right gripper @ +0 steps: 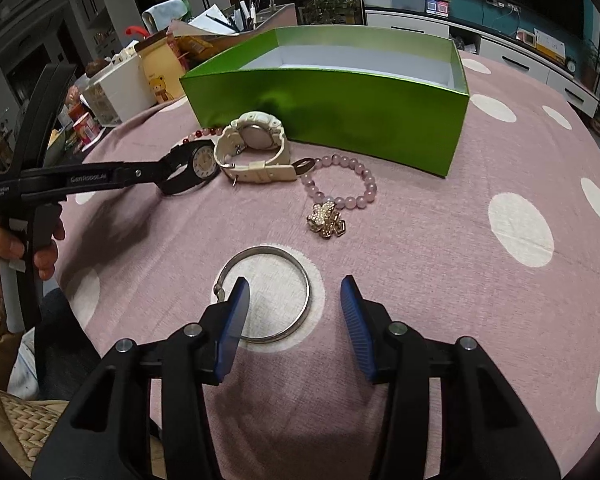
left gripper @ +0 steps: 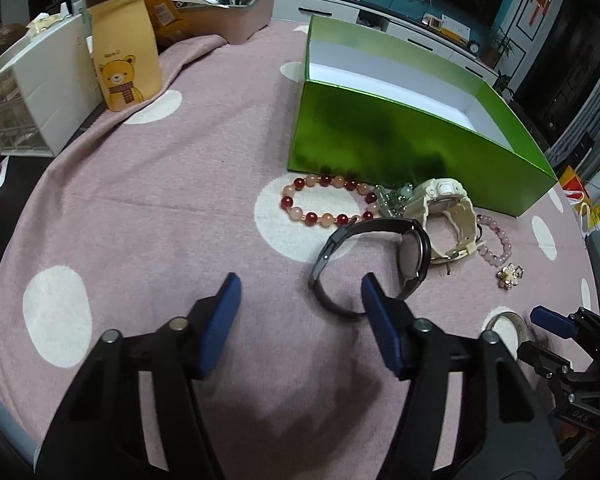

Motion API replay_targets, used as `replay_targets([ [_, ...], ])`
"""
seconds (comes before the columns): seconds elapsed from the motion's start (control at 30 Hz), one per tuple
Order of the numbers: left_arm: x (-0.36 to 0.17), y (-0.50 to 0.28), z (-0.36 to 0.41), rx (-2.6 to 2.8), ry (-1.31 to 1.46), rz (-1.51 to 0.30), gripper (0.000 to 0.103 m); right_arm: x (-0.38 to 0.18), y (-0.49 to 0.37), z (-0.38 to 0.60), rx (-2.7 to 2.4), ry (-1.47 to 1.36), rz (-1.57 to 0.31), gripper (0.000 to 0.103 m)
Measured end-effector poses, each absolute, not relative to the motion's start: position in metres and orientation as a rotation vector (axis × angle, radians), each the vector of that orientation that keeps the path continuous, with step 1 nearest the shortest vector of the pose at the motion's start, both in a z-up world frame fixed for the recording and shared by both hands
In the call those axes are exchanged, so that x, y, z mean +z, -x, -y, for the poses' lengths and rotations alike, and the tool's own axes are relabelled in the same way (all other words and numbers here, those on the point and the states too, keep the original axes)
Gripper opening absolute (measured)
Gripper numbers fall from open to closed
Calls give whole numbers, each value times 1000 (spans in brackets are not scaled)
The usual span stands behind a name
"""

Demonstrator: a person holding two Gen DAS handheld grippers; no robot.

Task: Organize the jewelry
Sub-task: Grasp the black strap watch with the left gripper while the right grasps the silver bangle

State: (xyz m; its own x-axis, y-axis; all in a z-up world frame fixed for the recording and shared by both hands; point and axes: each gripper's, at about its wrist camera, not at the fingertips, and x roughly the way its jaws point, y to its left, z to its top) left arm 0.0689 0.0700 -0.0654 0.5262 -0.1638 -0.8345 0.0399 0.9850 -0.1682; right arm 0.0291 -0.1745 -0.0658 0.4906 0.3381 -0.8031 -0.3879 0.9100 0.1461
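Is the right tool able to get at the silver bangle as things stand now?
Probably yes. The right tool is open just above the silver bangle, one finger over the ring's inside, the other outside its rim. Nothing lies between them on the cloth.

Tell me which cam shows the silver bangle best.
Right wrist view: the silver bangle lies almost whole on the cloth, only its near-left rim behind a finger. The left wrist view catches just a partial arc at lower right.
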Motion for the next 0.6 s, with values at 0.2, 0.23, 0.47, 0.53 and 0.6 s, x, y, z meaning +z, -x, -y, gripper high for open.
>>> replay_targets([
  [0.2, -67, -75, -62, -155, 107, -1012, 40, -72, -32, 169, 438, 83, -972, 39],
  [0.23, -67, -76, -61, -160, 101, -1013, 39, -72, -32, 168, 436, 93, -967, 36],
  [0.47, -68, -79, -49, -183, 57, -1010, 21, -73, -35, 164, 413, 144, -948, 13],
  [0.53, -69, -79, -49, -175, 52, -1004, 16, -74, -36, 164, 404, 153, -940, 7],
  [0.6, -69, -79, -50, -167, 53, -999, 10, -74, -36, 165, 401, 145, -934, 4],
])
